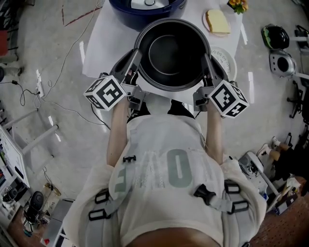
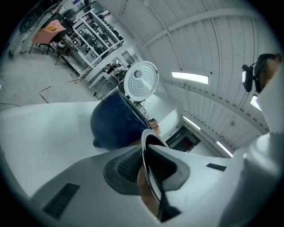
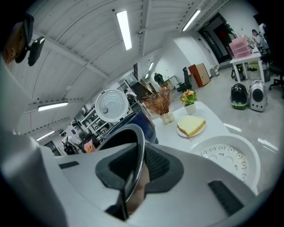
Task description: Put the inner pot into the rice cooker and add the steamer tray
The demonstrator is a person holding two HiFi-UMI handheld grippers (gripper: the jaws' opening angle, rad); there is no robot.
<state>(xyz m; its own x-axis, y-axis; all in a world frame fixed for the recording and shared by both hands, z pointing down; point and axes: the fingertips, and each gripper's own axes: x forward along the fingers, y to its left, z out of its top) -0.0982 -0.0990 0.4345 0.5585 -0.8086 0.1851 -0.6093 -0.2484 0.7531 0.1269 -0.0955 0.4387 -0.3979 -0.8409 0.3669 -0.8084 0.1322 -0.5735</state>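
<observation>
The dark inner pot (image 1: 173, 53) hangs over the near edge of the white table (image 1: 101, 43), lifted by its rim from both sides. My left gripper (image 1: 136, 60) is shut on the pot's left rim (image 2: 145, 146), and my right gripper (image 1: 208, 61) is shut on the right rim (image 3: 140, 150). In both gripper views the thin metal rim runs between the dark pads. The blue rice cooker (image 1: 145, 10) stands just beyond the pot with its white lid (image 2: 141, 80) up. The white steamer tray (image 1: 228, 59) lies on the table to the right of the pot.
A plate with a slice of bread (image 1: 217, 21) and a small flower pot (image 1: 237, 5) stand at the table's far right. A vase of dry stems (image 3: 162, 104) is behind them. Cables and a power strip (image 1: 40, 88) lie on the floor left; appliances (image 1: 282, 62) sit right.
</observation>
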